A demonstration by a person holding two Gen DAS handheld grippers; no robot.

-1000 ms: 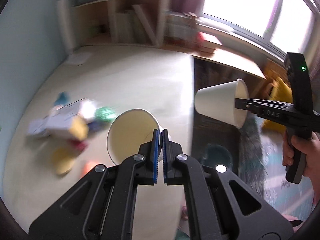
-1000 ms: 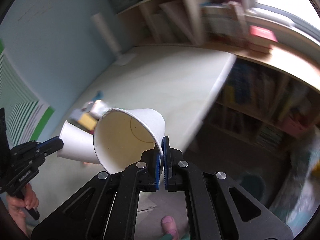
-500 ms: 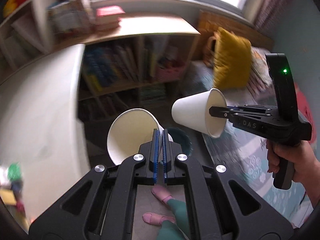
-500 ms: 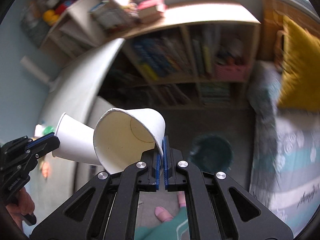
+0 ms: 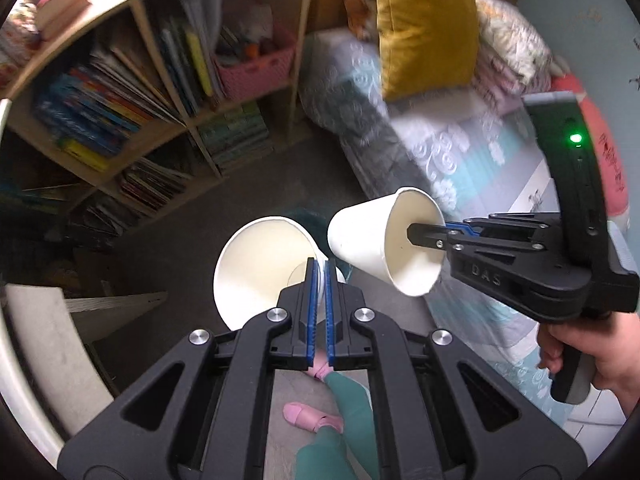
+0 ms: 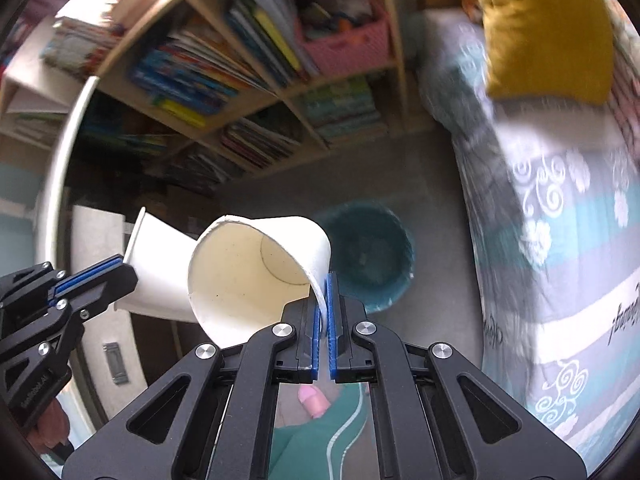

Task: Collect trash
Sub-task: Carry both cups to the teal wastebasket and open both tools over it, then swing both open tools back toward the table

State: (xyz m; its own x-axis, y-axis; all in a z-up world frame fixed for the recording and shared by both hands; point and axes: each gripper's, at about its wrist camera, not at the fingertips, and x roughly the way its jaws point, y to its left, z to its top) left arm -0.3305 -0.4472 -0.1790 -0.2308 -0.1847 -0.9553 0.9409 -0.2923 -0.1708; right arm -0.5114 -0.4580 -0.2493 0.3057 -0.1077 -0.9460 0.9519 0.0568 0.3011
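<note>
Two white paper cups, each pinched by its rim wall. Left cup (image 5: 260,268) is clamped in the left gripper (image 5: 320,268), mouth facing the left wrist camera, axis running away toward the floor. Right cup (image 5: 376,240) is clamped in the right gripper (image 6: 323,280), seen side-on in the left view: axis roughly level, base pointing left, mouth toward the gripper body. Both finger pairs are nearly shut on cup wall.

The right view shows the teal bin (image 6: 368,256) on the floor just beyond the right cup (image 6: 256,272); the left cup (image 6: 156,264) sits beside it. In the left view the bin is almost fully hidden behind the cups. Bookshelf (image 6: 248,80) and bed (image 6: 560,240) are motion-blurred.
</note>
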